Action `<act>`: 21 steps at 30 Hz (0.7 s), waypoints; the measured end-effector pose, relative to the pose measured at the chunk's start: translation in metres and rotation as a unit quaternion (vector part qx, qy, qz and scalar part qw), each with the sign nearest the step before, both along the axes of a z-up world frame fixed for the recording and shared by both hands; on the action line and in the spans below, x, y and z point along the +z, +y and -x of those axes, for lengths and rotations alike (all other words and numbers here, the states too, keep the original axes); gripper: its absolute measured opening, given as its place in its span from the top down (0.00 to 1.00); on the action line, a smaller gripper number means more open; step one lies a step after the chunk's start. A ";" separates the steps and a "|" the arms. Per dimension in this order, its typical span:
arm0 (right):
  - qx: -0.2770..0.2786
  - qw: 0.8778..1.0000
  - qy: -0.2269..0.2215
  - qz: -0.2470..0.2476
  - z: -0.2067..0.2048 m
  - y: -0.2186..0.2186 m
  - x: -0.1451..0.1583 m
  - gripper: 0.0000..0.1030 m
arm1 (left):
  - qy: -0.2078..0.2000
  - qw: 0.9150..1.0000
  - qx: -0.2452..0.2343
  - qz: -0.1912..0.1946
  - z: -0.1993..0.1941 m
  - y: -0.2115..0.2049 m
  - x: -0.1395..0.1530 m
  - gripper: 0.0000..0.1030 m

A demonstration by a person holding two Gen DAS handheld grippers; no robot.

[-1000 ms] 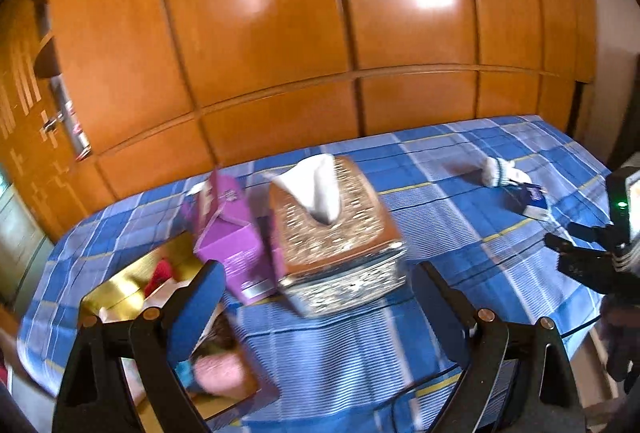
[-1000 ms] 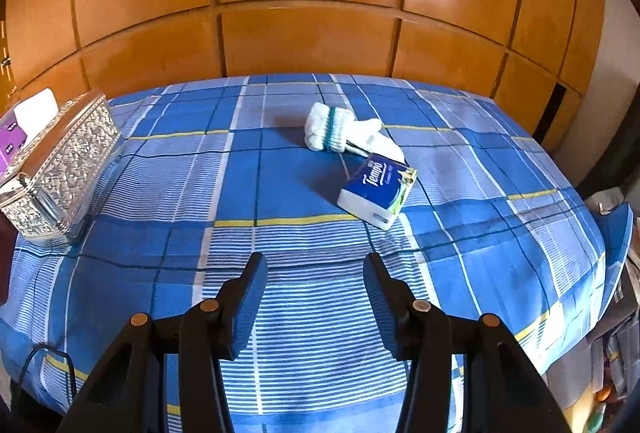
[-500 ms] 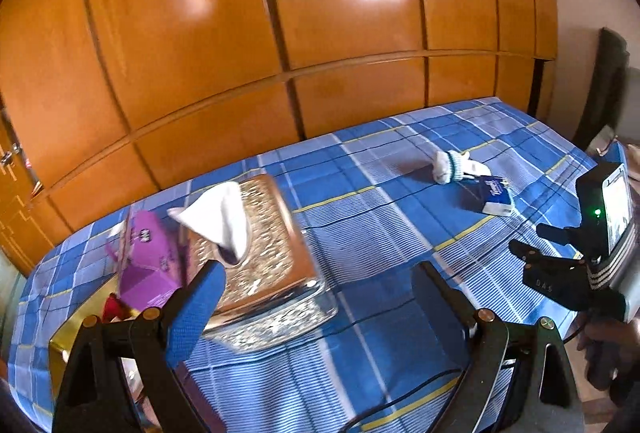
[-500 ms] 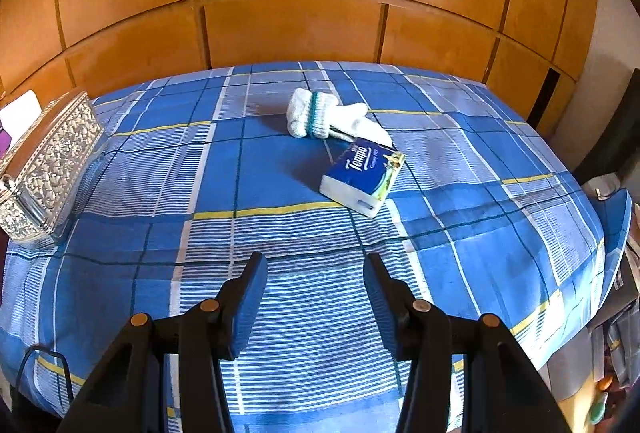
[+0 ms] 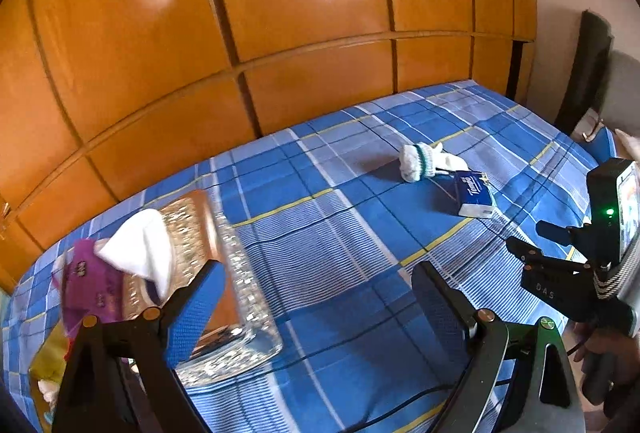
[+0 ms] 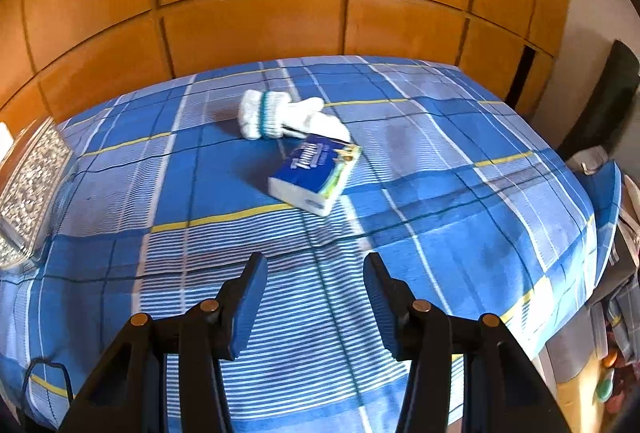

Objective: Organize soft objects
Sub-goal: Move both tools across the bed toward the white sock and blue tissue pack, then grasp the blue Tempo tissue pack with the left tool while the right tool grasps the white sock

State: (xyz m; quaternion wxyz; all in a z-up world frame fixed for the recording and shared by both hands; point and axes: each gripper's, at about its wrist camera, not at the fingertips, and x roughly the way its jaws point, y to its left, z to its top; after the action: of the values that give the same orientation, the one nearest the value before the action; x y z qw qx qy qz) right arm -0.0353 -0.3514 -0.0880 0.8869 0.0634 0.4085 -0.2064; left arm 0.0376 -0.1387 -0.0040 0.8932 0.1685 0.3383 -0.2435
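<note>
The wooden wardrobe [image 6: 256, 33] filled the far side of what I saw, its glossy panels catching the light. In front of it lay the bed [image 6: 460, 233], covered in a blue plaid sheet with yellow lines. At the left end of the bed stood the ornate metal tissue box [image 5: 224, 273], a white tissue [image 5: 140, 253] sticking up from its top, and a purple box [image 5: 88, 293] sat just beside it on its left. Right of the middle of the bed lay the blue pack of tissues [image 6: 316, 173], flat on the sheet, and touching its far edge was the white sock [image 6: 280, 115] with a teal band, rolled at one end. My left gripper [image 5: 316, 297] hovered over the sheet near the tissue box, its fingers spread wide with nothing between them. My right gripper [image 6: 316, 297] pointed at the pack and the sock from the near side, well apart from both, its fingers parted and empty too.
</note>
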 end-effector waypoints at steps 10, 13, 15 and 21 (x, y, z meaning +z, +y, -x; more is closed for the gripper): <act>-0.030 0.999 0.005 -0.017 0.005 -0.018 -0.004 0.51 | 0.031 0.999 -0.037 0.003 -0.020 -0.054 -0.016 0.08; -0.033 0.999 0.007 -0.023 0.006 -0.021 -0.006 0.51 | 0.070 0.997 -0.036 0.021 -0.037 -0.067 -0.024 0.10; -0.034 0.999 0.010 -0.027 0.006 -0.022 -0.008 0.51 | 0.095 0.994 -0.037 0.038 -0.049 -0.075 -0.027 0.12; -0.040 0.998 0.016 -0.043 0.006 -0.028 -0.015 0.51 | 0.148 0.985 -0.073 0.048 -0.066 -0.118 -0.041 0.21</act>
State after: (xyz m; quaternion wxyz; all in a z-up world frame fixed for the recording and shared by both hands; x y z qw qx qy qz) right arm -0.0408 -0.3797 -0.1031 0.8679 0.1143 0.4279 -0.2249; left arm 0.1036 -0.2568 -0.0453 0.8201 0.1115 0.4418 -0.3461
